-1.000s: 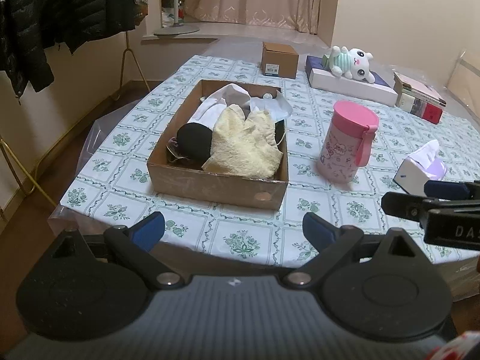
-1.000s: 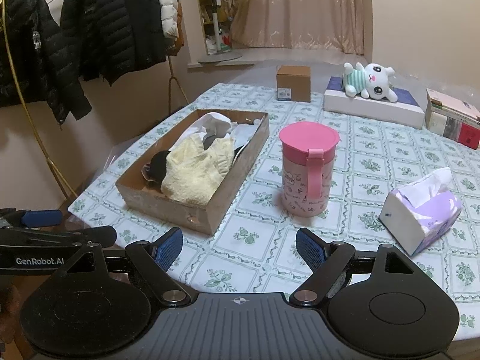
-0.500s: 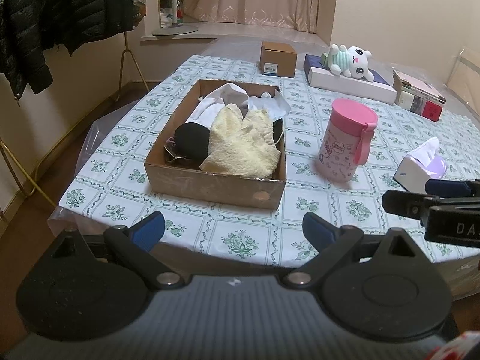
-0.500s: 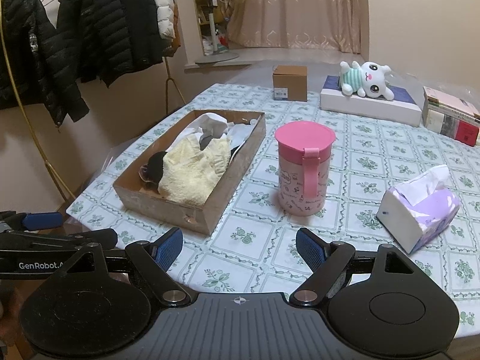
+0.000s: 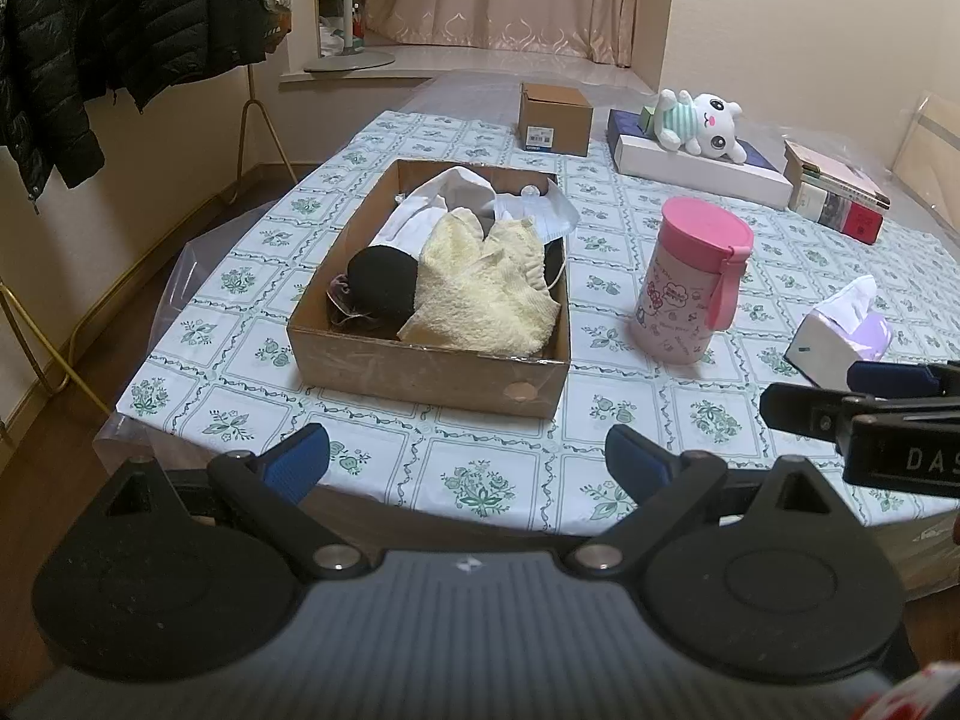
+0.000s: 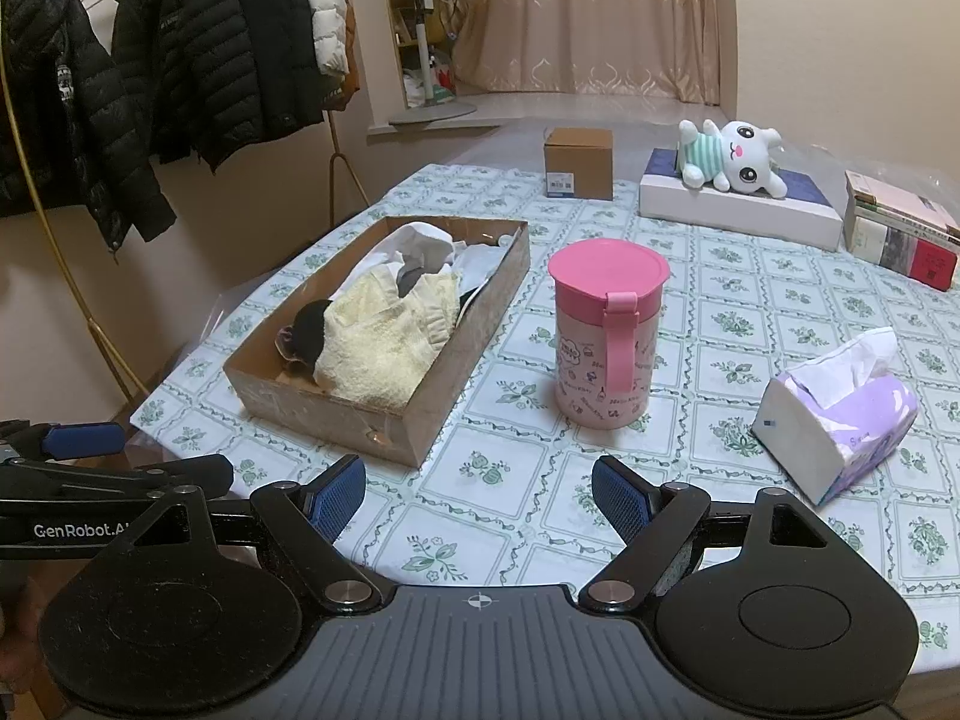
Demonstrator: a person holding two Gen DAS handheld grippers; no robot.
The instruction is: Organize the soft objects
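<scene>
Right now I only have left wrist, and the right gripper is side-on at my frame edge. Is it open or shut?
Observer: Open. The right wrist view shows the right gripper with its blue pads wide apart and nothing between them.
Operator: It hides part of the tissue pack for me. Is the pack whole?
Observer: Yes. The tissue pack lies on the tablecloth with one tissue sticking up, apart from the pink cup.
</scene>
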